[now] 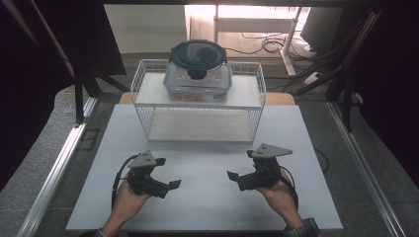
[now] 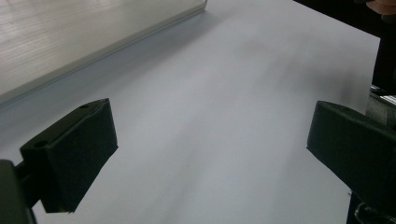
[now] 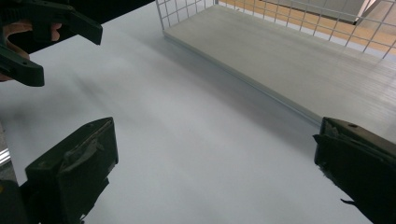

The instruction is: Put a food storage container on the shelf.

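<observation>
Fingers (image 2: pixel 70 158) of both grippers gape wide, holding nothing, over the counter (image 1: pixel 207 197); the lidded box (image 1: pixel 197 74) on the rack (image 1: pixel 148 123) looks untouched, all work ahead.

Right gripper (image 3: pixel 212 172) fingers (image 3: pixel 74 168) spread over white board (image 3: pixel 187 140), near wire rack (image 3: pixel 280 18).

Left hand-held gripper (image 1: pixel 168 174) and right hand-held gripper (image 1: pixel 240 167) face each other, jaws wide apart.

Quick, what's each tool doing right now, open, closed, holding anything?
Left tool: open, holding nothing, over the white table.
Right tool: open, holding nothing, over the same table.
</observation>
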Motion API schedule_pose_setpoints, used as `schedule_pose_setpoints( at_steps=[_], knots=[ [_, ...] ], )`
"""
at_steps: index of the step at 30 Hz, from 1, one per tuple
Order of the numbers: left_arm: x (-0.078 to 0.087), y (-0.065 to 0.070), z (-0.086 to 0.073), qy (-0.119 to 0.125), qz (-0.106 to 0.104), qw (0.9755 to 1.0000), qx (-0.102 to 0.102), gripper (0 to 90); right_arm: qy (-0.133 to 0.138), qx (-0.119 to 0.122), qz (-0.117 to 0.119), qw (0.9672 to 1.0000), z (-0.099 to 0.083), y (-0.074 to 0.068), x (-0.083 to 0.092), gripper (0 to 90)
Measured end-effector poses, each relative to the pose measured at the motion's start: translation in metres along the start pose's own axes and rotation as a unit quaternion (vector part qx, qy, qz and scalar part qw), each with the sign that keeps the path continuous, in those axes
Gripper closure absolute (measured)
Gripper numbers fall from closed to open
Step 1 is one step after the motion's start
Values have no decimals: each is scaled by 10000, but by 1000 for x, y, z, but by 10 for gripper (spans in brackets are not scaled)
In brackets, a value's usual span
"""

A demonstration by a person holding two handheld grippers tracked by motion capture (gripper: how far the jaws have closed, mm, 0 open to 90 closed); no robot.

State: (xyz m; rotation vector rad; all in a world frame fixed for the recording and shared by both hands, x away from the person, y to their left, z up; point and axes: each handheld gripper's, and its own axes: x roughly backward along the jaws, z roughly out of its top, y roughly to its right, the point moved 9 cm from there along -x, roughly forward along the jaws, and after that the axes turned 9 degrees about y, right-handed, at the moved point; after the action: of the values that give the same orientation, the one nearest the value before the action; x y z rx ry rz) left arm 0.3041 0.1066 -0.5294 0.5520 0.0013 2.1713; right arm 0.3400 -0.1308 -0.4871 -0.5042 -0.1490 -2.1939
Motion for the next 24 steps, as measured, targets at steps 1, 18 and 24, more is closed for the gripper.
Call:
schedule_pose_setpoints(
  at_steps=[1,18,24],
  knots=[
    [1,1,-2,-1,15,10000,-26,11,-13,15,-9,10000,-2,0,1,0],
    [10,2,-36,-243,252,9993,-90,12,-264,-100,-157,9995,-42,6,13,0],
    [11,2,-46,-354,273,9990,-41,11,-368,-111,-173,9991,-53,5,13,0]
  ],
)
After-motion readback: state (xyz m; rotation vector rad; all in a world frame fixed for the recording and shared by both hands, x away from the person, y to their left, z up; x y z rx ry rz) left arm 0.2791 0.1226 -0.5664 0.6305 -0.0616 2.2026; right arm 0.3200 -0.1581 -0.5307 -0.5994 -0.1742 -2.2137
